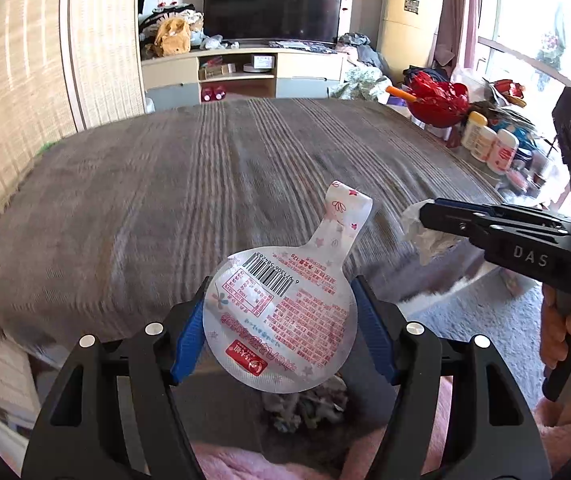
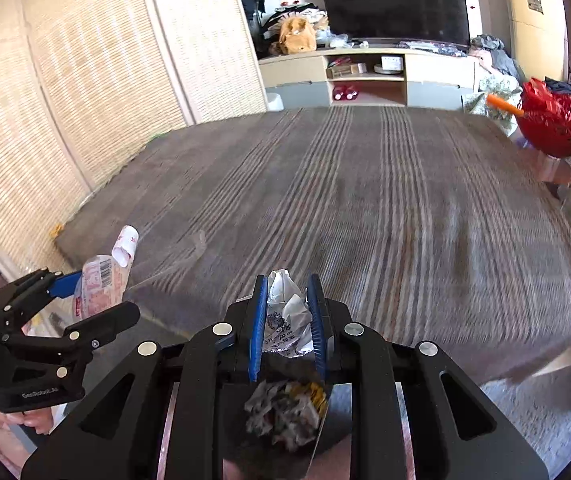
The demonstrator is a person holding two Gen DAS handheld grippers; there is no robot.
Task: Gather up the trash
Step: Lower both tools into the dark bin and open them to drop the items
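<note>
- The striped bed lies bare and open ahead.
- Bottles and a red bowl crowd its right side.
- A woven screen walls the left.

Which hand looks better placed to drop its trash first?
Neither clearly. The left tongs grip a round paddle-shaped wrapper, the right tongs clamp a crumpled wrapper. Both are loaded over the striped bed, and no bin is in view.

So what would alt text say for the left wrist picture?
The left gripper holds a round, paddle-shaped snack wrapper printed in red, above a striped grey rug. At right, the right gripper grips crumpled paper; a television stands behind.
</note>
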